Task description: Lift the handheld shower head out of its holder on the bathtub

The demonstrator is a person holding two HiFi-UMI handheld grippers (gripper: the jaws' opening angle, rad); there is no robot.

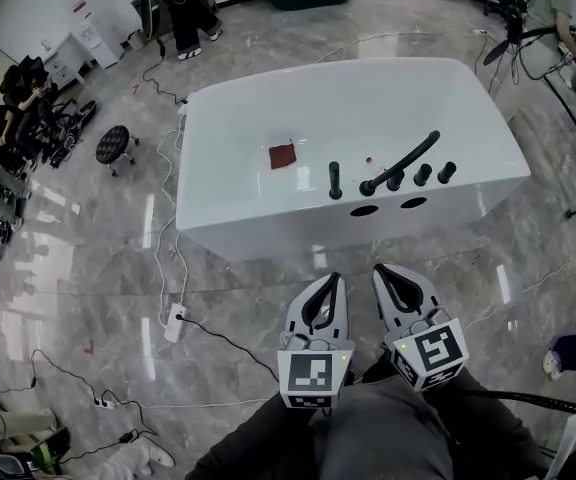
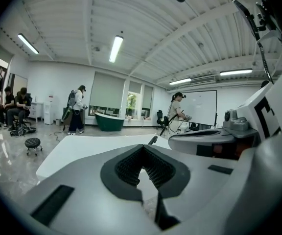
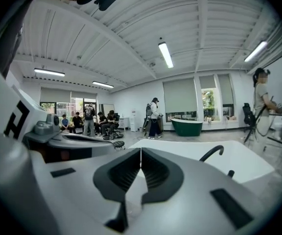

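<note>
On the near rim of the white bathtub (image 1: 268, 230), the black handheld shower head (image 1: 335, 180) is seated upright in its holder, beside the curved spout (image 1: 408, 158). Short of the tub, the left gripper (image 1: 335, 279) and right gripper (image 1: 380, 271) are held with jaws pressed together, nothing pinched. Square black-and-white markers (image 1: 313, 376) are borne on their cubes.

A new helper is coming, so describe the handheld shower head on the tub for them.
Find the big white bathtub mid-floor; black fittings line its near rim. The handheld shower head is the short upright stick standing alone, between the red-brown cloth and the long curved spout.
</note>
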